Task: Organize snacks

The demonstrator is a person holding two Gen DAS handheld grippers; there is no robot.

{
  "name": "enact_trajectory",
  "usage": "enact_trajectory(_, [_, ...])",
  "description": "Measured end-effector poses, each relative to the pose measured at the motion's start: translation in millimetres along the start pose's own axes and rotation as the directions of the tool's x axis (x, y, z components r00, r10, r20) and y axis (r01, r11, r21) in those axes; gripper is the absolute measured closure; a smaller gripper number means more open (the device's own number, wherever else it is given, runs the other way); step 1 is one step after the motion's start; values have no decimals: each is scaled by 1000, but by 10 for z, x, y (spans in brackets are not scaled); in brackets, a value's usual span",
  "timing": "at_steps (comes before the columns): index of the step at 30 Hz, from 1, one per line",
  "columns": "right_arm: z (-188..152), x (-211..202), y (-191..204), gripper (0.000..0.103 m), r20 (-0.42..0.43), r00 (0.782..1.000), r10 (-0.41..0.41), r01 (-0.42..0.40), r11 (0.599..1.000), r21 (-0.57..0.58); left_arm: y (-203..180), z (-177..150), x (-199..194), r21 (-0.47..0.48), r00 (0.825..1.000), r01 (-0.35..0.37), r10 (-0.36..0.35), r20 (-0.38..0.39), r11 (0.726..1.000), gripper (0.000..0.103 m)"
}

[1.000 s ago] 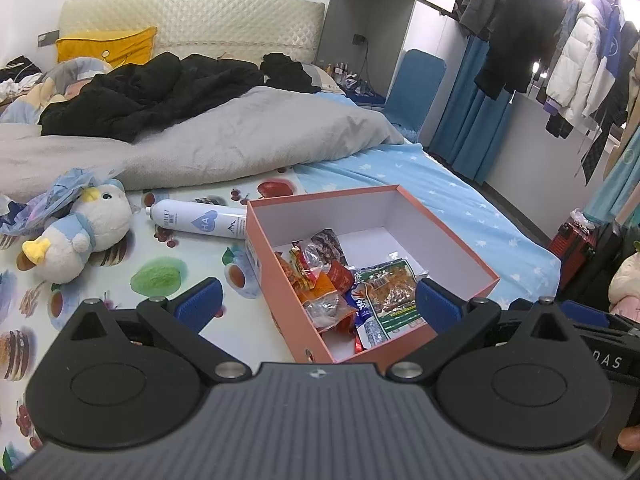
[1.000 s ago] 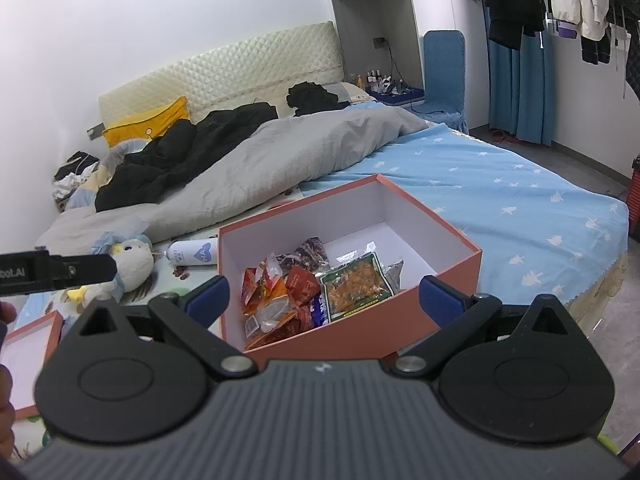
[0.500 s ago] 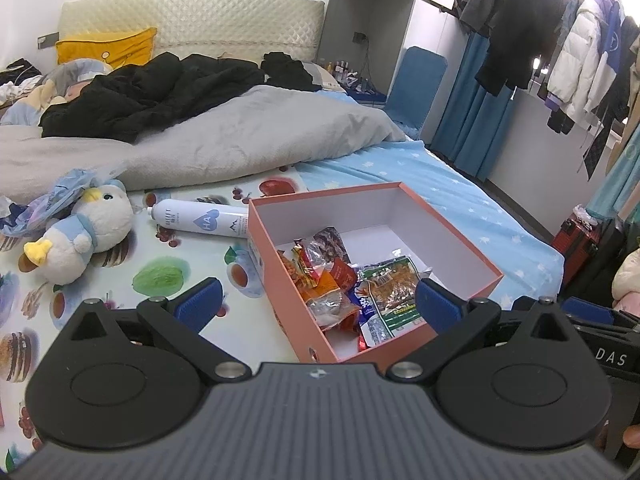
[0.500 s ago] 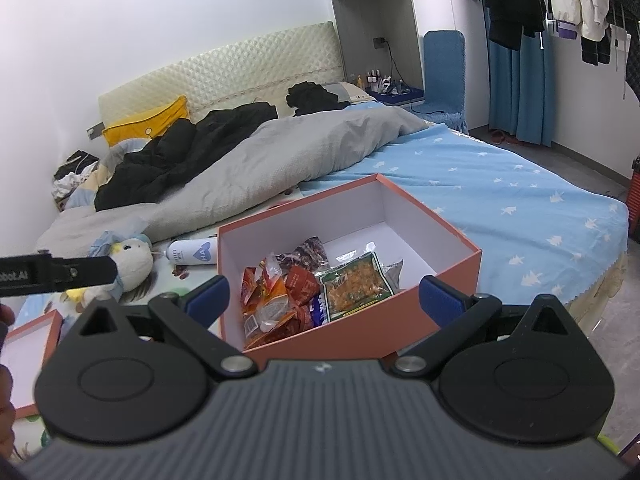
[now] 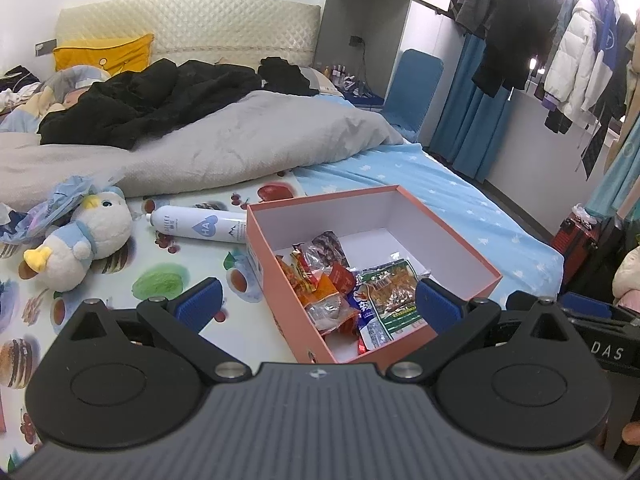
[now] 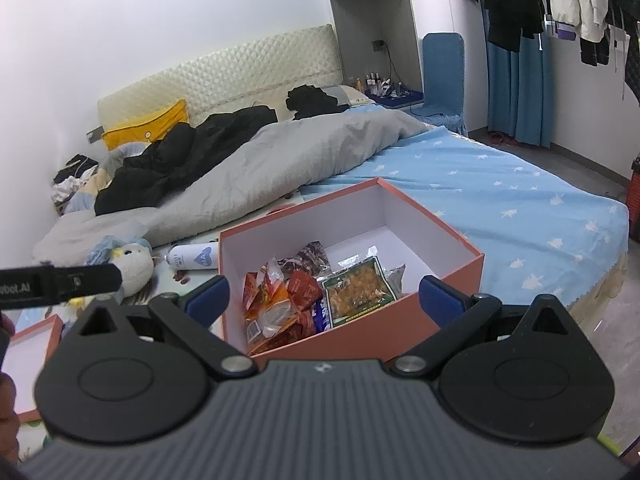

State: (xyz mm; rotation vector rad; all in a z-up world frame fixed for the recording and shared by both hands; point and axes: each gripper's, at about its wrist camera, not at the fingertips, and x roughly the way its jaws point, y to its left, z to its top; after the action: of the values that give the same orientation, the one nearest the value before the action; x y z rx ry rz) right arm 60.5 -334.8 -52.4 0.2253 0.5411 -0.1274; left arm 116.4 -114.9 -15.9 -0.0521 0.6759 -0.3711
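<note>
An open salmon-coloured box (image 5: 460,236) (image 6: 432,220) sits on the bed with several snack packets heaped in its near-left half: orange and red wrappers (image 5: 320,288) (image 6: 276,300) and a green-edged packet (image 5: 394,290) (image 6: 356,290). My left gripper (image 5: 318,302) hovers open above the box's near edge, nothing between its blue pads. My right gripper (image 6: 326,294) is also open and empty, in front of the box. The left gripper's body (image 6: 60,284) shows at the left of the right wrist view.
A white spray bottle (image 5: 196,226) lies left of the box, beside a plush duck (image 5: 80,244). The box lid (image 6: 28,344) rests at the near left. A grey duvet (image 5: 240,148) and black clothes (image 5: 152,100) cover the far bed. Blue starred sheet (image 6: 520,200) stretches right.
Both views are almost steady; the left wrist view has shifted very slightly, with the box sitting marginally lower in frame. Neither gripper changed its opening.
</note>
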Motion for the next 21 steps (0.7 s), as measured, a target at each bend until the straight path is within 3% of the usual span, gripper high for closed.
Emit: enact_trajectory(21, [-9,11,-18,0,-9,1000,-2,2,1000,9,10,0,-5,-4,1000,-4,4,-5,1000,0])
